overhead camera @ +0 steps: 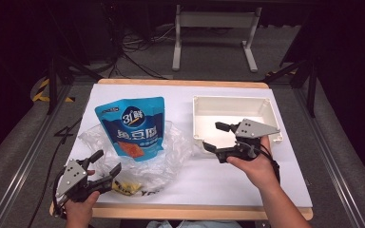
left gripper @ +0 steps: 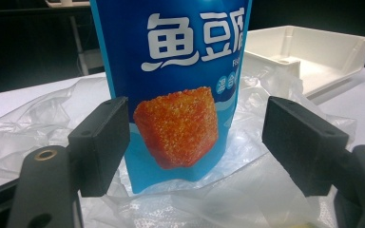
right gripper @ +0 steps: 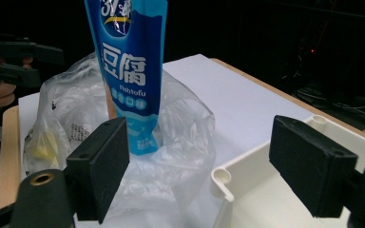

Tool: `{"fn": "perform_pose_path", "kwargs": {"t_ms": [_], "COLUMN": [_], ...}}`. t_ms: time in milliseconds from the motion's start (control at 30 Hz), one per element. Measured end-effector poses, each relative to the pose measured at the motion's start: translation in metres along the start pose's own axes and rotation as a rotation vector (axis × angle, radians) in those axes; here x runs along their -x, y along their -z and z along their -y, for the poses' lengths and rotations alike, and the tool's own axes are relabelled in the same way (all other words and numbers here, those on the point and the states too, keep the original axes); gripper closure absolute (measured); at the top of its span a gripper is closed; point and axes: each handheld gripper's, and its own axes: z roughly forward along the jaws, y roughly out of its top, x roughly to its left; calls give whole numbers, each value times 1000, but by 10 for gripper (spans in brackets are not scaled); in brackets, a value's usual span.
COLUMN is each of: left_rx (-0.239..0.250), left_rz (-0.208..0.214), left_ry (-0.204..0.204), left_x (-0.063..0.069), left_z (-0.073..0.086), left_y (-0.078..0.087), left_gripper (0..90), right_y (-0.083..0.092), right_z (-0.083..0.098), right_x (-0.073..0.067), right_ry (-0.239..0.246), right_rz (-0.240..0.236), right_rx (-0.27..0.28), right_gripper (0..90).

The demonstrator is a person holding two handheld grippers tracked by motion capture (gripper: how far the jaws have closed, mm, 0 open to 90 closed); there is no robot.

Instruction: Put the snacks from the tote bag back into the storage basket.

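Blue snack pouch [overhead camera: 132,126] standing upright on the white counter [overhead camera: 228,175], planted right on a crumpled clear plastic bag [overhead camera: 171,152] that spreads around its base. Down at the near-left corner, the left claw [overhead camera: 105,165] is wide apart with nothing gripped, and in the left gripper view that pouch [left gripper: 173,90] sits squarely between the two black jaws, though farther off, the pads clear of it on both sides. Something yellow [overhead camera: 126,188] lies inside the bag just beside that claw.

Over on the other side, the right claw [overhead camera: 214,136] is also spread wide, nothing in it, hovering at the near-left corner of the white tray [overhead camera: 271,111]. One jaw hangs above the tray's floor, the other just outside its rim. In the right gripper view the tray's corner [right gripper: 228,183] sits between the jaws, with the pouch [right gripper: 130,71] and bag [right gripper: 180,156] beyond, well apart from this claw. Tray sits just right of the bag.
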Motion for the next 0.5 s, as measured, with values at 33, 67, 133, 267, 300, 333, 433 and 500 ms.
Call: {"fn": "perform_pose_path", "kwargs": {"t_ms": [33, 67, 133, 267, 300, 333, 433, 500], "left_rx": [5, -1, -1, -6, -14, -19, -18, -13], "left_rz": [0, 1, 1, 9, 10, 10, 9, 11], "left_ry": [0, 1, -1, 5, 2, 0, 0, 4], "left_x": [0, 0, 0, -1, -1, -1, -1, -2], "left_z": [0, 0, 0, 1, 1, 0, 0, 1], "left_y": [0, 0, 0, -3, -3, -3, -3, -3], "left_gripper": [250, 250, 250, 249, 249, 249, 249, 248], "right_y": [-7, -10, -16, -25, -28, -31, -38, -43], "right_z": [-3, -4, -6, -10, -11, -13, -17, -20], "right_x": [-1, -1, -3, -5, -5, -5, -5, -6], "right_ry": [0, 1, 8, 16, 21, 23, 30, 32], "right_rz": [-11, -15, -23, -37, -39, -43, -46, -47], "right_rx": [3, 5, 6, 2, -3, -3, 4, 17], "right_gripper": [221, 222, 221, 217, 217, 217, 215, 220]}}
